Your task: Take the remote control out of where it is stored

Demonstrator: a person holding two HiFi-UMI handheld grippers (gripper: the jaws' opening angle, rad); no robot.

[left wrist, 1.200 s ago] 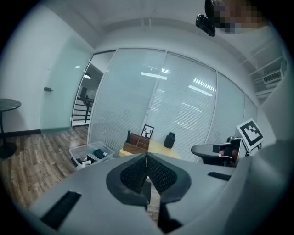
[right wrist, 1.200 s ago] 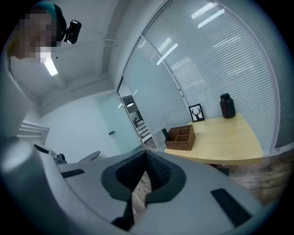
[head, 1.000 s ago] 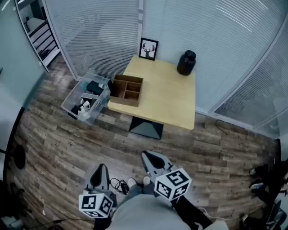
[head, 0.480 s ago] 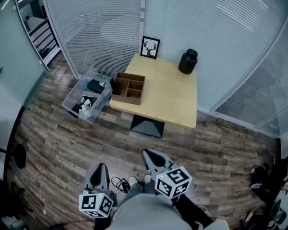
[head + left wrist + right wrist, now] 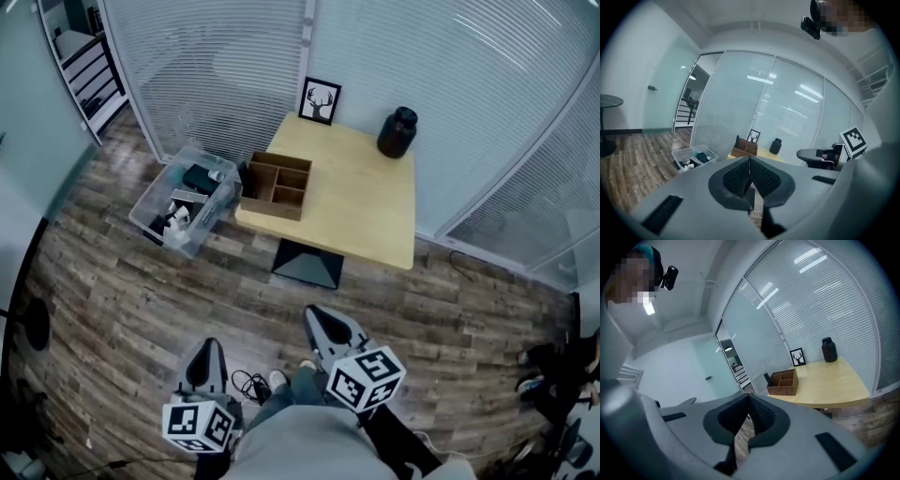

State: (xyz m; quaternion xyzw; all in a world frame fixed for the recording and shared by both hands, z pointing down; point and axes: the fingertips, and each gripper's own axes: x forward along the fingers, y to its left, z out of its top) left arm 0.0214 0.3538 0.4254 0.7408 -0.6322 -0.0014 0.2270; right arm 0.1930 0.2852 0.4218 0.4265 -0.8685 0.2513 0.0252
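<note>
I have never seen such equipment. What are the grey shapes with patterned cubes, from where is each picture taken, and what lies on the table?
No robot here: a person carries a two-jaw gripper in each hand. The head view looks down from the person's head; the left gripper and right gripper show near the bottom, each with its marker cube. The other two views come from cameras riding on the grippers, looking along the jaws. Both pairs of jaws are shut and hold nothing. The table bears a wooden box with compartments, a framed deer picture and a dark jar. A clear bin stands on the floor beside it.
</note>
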